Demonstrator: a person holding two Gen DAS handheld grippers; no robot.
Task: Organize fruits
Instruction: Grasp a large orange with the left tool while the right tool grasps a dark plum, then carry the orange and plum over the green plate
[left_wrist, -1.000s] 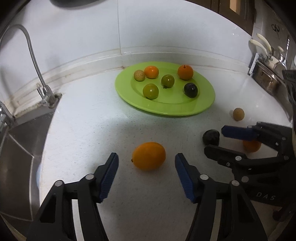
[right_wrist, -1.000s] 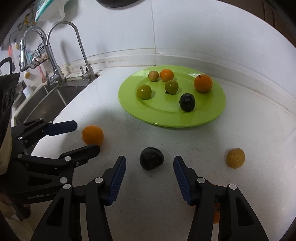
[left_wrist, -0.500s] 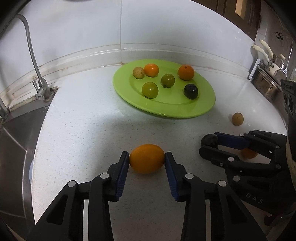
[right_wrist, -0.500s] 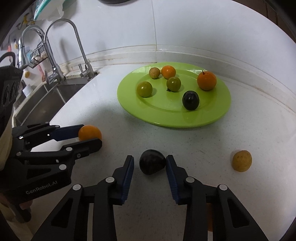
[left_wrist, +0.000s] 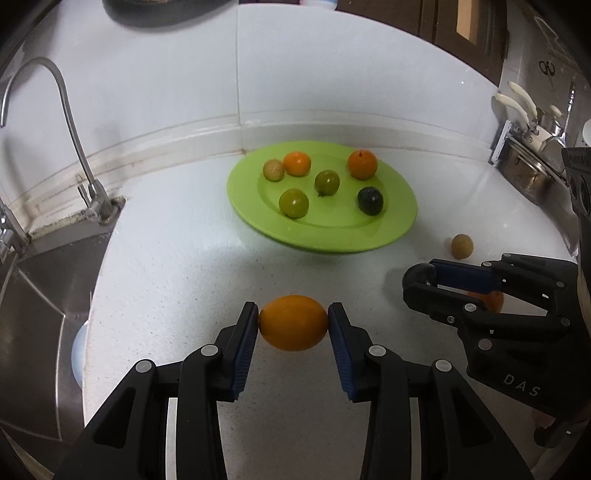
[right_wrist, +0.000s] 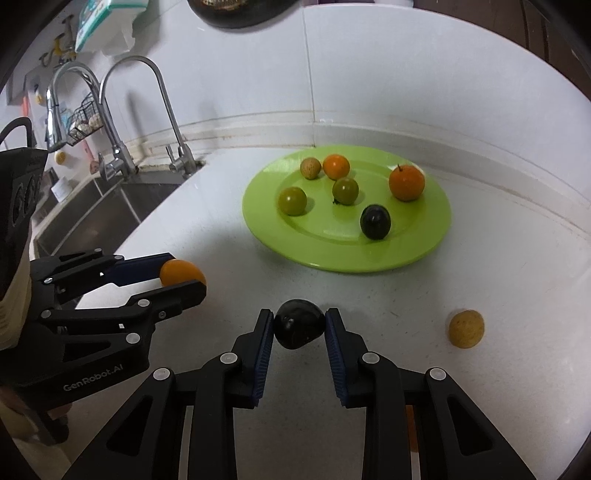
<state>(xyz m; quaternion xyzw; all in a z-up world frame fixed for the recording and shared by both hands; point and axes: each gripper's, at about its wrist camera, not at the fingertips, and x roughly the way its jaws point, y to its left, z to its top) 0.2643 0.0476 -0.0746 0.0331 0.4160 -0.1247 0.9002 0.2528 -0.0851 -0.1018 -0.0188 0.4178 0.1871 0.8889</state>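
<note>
My left gripper (left_wrist: 293, 326) is shut on an orange fruit (left_wrist: 293, 326), held just above the white counter; it also shows in the right wrist view (right_wrist: 181, 271). My right gripper (right_wrist: 299, 325) is shut on a dark plum (right_wrist: 299, 324), seen in the left wrist view (left_wrist: 419, 275). A green plate (left_wrist: 391, 229) at the back holds several fruits: two oranges, two green ones, a tan one and a dark plum (left_wrist: 370, 200). A tan fruit (right_wrist: 466, 328) lies loose on the counter right of my right gripper. Another orange fruit (left_wrist: 489, 301) sits partly hidden behind the right gripper.
A steel sink (right_wrist: 99, 206) with tall faucets (right_wrist: 162, 99) lies to the left, its edge close to my left gripper. A white tiled wall backs the counter. Pots and a rack (left_wrist: 528, 162) stand at the far right.
Both grippers closed on their fruits, the left on the orange fruit and the right on the dark plum, and have lifted slightly off the counter.
</note>
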